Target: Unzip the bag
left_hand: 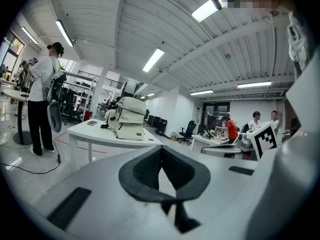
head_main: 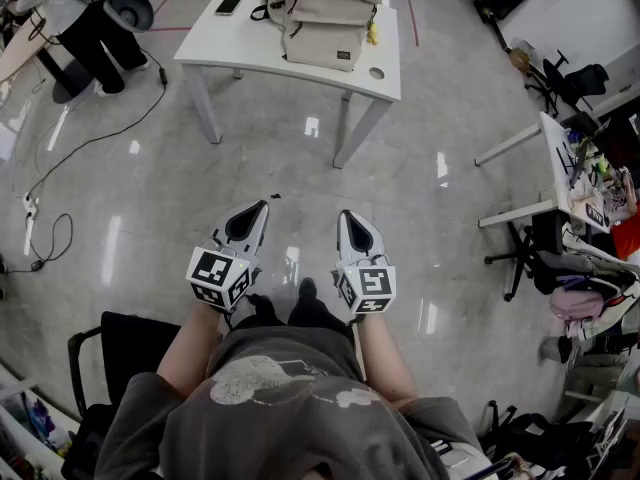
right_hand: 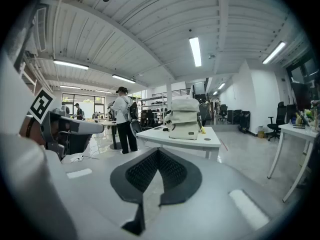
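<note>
A beige backpack (head_main: pixel 335 13) stands upright on a white table (head_main: pixel 260 43) well ahead of me. The left gripper view shows the backpack (left_hand: pixel 129 118) far off, and so does the right gripper view, with the backpack (right_hand: pixel 185 118) on the table (right_hand: pixel 180 138). My left gripper (head_main: pixel 262 208) and right gripper (head_main: pixel 344 215) hover side by side above the floor, close to my body and far short of the table. Both are shut with nothing between their black pads (left_hand: pixel 150 169) (right_hand: pixel 149 170).
A phone (head_main: pixel 229 4) and small items lie on the table. A person (head_main: pixel 90 18) stands at the far left by a cable (head_main: pixel 70 158) on the shiny floor. Desks and an office chair (head_main: pixel 545 258) crowd the right side. A black chair (head_main: pixel 120 353) sits behind my left.
</note>
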`<move>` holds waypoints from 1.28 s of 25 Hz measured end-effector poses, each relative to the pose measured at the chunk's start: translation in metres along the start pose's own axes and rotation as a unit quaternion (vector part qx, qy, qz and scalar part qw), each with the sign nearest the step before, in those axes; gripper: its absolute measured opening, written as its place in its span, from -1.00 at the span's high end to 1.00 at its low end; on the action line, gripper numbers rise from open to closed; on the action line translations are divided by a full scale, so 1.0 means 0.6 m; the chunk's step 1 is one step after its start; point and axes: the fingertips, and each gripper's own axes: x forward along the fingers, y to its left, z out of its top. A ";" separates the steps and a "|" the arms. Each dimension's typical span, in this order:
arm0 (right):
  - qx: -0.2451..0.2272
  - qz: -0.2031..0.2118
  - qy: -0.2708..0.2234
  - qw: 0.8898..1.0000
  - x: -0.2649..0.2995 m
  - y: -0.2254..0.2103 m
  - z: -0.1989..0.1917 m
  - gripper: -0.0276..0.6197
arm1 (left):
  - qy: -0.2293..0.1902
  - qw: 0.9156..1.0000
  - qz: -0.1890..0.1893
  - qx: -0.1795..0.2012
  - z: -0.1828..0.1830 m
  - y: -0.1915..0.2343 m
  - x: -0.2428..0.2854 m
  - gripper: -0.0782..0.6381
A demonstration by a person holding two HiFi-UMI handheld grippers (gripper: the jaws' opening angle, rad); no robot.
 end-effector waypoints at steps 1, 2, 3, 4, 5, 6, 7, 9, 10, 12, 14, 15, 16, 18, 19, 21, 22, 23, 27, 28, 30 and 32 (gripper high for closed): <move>0.002 0.000 0.001 1.000 -0.001 0.004 -0.001 0.92 | 0.002 1.000 0.002 -0.001 0.000 0.002 -0.005 0.76; 0.005 0.000 0.002 1.000 -0.001 0.007 -0.001 0.92 | 0.004 1.000 0.004 -0.002 0.000 0.003 -0.010 0.76; 0.006 0.000 0.003 1.000 -0.002 0.010 0.000 0.92 | 0.005 1.000 0.006 -0.004 0.001 0.003 -0.014 0.76; 0.007 0.000 0.003 1.000 -0.004 0.012 0.002 0.92 | 0.005 1.000 0.008 -0.005 0.003 0.003 -0.018 0.76; 0.007 0.001 0.002 1.000 -0.005 0.013 0.005 0.92 | 0.004 1.000 0.010 -0.005 0.006 0.003 -0.020 0.76; 0.005 0.001 0.001 1.000 -0.004 0.013 0.010 0.92 | 0.004 1.000 0.011 -0.004 0.009 0.003 -0.020 0.76; 0.004 0.002 -0.002 1.000 -0.003 0.012 0.014 0.92 | 0.005 1.000 0.012 -0.002 0.010 0.003 -0.018 0.76; 0.004 0.001 -0.005 1.000 0.001 0.007 0.020 0.92 | 0.013 1.000 0.014 -0.002 0.010 0.006 -0.010 0.76; 0.005 0.001 -0.005 1.000 0.003 0.005 0.022 0.92 | 0.016 1.000 0.017 -0.006 0.009 0.008 -0.007 0.76; 0.005 0.004 -0.003 1.000 0.006 0.001 0.024 0.92 | 0.017 0.999 0.022 -0.016 0.010 0.010 -0.001 0.76; 0.003 0.005 -0.003 1.000 0.008 -0.004 0.028 0.92 | 0.016 0.999 0.020 -0.019 0.014 0.010 0.006 0.76; 0.003 0.004 -0.003 1.000 0.008 -0.009 0.029 0.92 | 0.015 1.000 0.019 -0.019 0.015 0.008 0.010 0.76; 0.004 0.002 -0.003 1.000 0.007 -0.013 0.029 0.92 | 0.015 1.000 0.017 -0.017 0.017 0.007 0.013 0.76; 0.000 0.000 0.000 1.000 0.006 -0.020 0.028 0.92 | 0.016 1.000 0.017 -0.016 0.018 0.005 0.018 0.76; -0.004 -0.002 0.002 1.000 0.006 -0.022 0.027 0.92 | 0.016 1.000 0.017 -0.017 0.018 0.005 0.019 0.76; -0.012 -0.004 0.006 1.000 0.007 -0.021 0.026 0.92 | 0.018 1.000 0.019 -0.017 0.016 0.008 0.017 0.76; -0.013 -0.002 0.008 1.000 0.008 -0.018 0.024 0.92 | 0.020 0.999 0.019 -0.017 0.015 0.010 0.014 0.76; -0.012 0.002 0.009 1.000 0.010 -0.014 0.022 0.92 | 0.021 0.999 0.020 -0.017 0.013 0.013 0.011 0.76; -0.001 0.011 0.012 1.000 0.011 0.008 0.007 0.92 | 0.021 0.999 0.026 -0.018 0.007 0.030 -0.007 0.76; 0.001 0.006 0.013 1.000 0.011 0.012 0.002 0.92 | 0.022 0.999 0.027 -0.018 0.004 0.036 -0.012 0.76; 0.008 -0.006 0.014 1.000 0.010 0.018 -0.006 0.91 | 0.025 0.999 0.030 -0.018 0.000 0.050 -0.020 0.76; 0.013 -0.014 0.014 1.000 0.012 0.021 -0.011 0.91 | 0.027 0.999 0.033 -0.017 -0.001 0.064 -0.025 0.76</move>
